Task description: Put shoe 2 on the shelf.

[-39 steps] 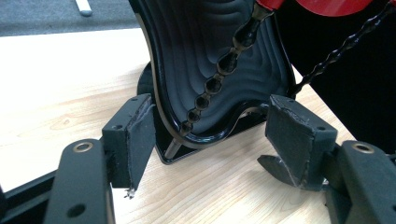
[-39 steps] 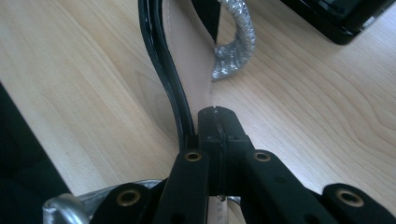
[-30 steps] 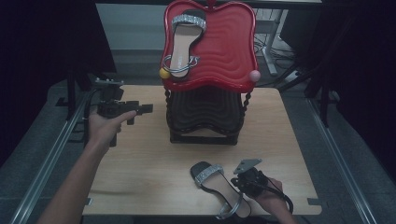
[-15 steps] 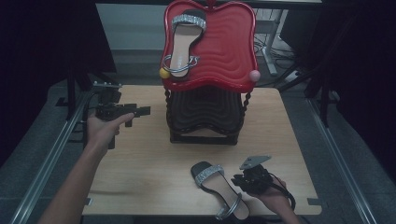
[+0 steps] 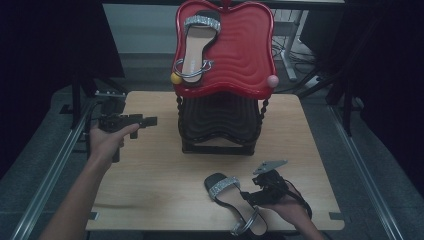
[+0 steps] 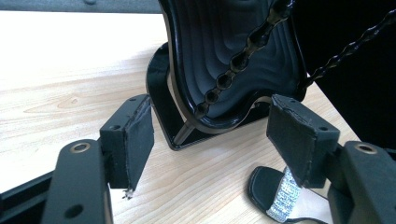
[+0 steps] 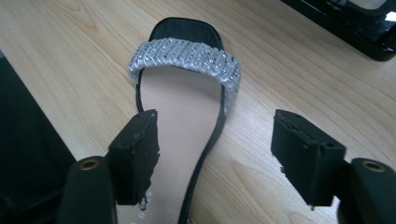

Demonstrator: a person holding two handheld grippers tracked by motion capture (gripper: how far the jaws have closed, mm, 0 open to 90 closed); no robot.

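Note:
A black sandal with a glittery silver strap [image 5: 232, 200] [image 7: 187, 107] [image 6: 285, 200] lies flat on the wooden table [image 5: 150, 190] near its front edge. My right gripper [image 5: 248, 196] [image 7: 215, 140] sits low at the sandal's right side. Its jaws have just been opening and now stand wide. One jaw is over the insole and the other over bare wood, and neither pad presses on the shoe. A matching sandal [image 5: 197, 42] rests on the tilted red wavy tray [image 5: 245, 55]. My left gripper [image 5: 150, 120] [image 6: 217, 126] is open and holds nothing. It points at the black stand [image 5: 220, 125] [image 6: 233, 60].
The red tray sits on the black wavy stand at the table's back centre, with a yellow knob [image 5: 176, 78] and a pink knob [image 5: 272, 80] at its lower corners. Metal rails [image 5: 55, 170] run along the table's left side. Dark floor surrounds the table.
The right gripper's jaws have opened off the sandal, which stays flat on the table in the same spot. The left hand and its gripper have kept still.

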